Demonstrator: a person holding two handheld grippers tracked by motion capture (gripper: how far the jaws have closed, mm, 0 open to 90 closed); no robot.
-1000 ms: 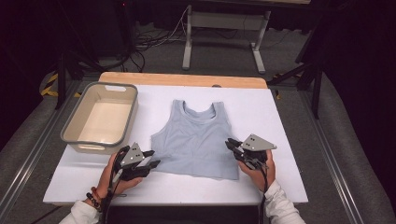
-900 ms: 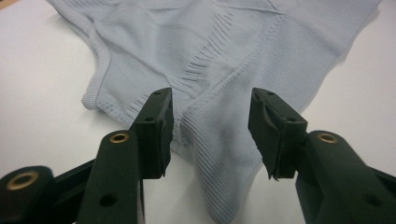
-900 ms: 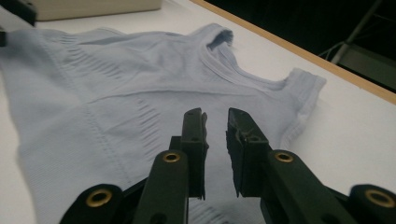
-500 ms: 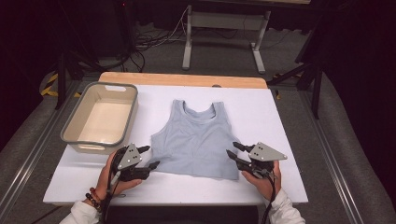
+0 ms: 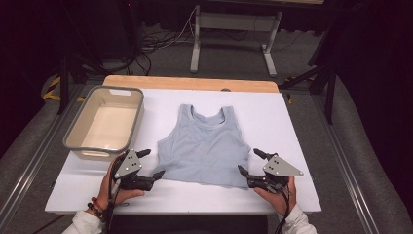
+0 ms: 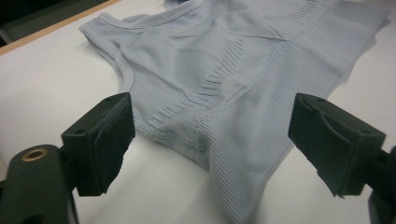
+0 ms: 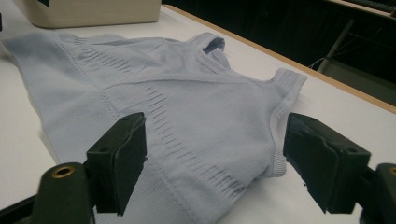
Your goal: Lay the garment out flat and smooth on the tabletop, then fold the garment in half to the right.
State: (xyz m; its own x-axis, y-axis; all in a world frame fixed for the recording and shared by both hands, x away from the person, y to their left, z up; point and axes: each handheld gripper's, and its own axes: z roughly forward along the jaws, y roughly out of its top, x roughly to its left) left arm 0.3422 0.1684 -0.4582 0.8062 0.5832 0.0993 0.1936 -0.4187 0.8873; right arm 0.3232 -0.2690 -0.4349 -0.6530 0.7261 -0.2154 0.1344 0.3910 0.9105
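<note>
A pale blue tank top (image 5: pixel 204 148) is laid flat on the white table (image 5: pixel 292 122), neckline away from the person, hem toward them. The left gripper (image 5: pixel 152 164) is held at the hem's left corner; its jaws have just been opening and stand wide, the corner seen between them in the left gripper view (image 6: pixel 233 116), untouched by the pads. The right gripper (image 5: pixel 252 162) is placed at the right corner, jaws likewise just opened, the fabric (image 7: pixel 187 126) lying loose between them. A beige bin (image 5: pixel 78 141) is set left of the garment.

floor: grey carpet (image 5: pixel 234 53) | metal stand (image 5: pixel 233 22), cables (image 5: pixel 156 44) | surroundings: dark
</note>
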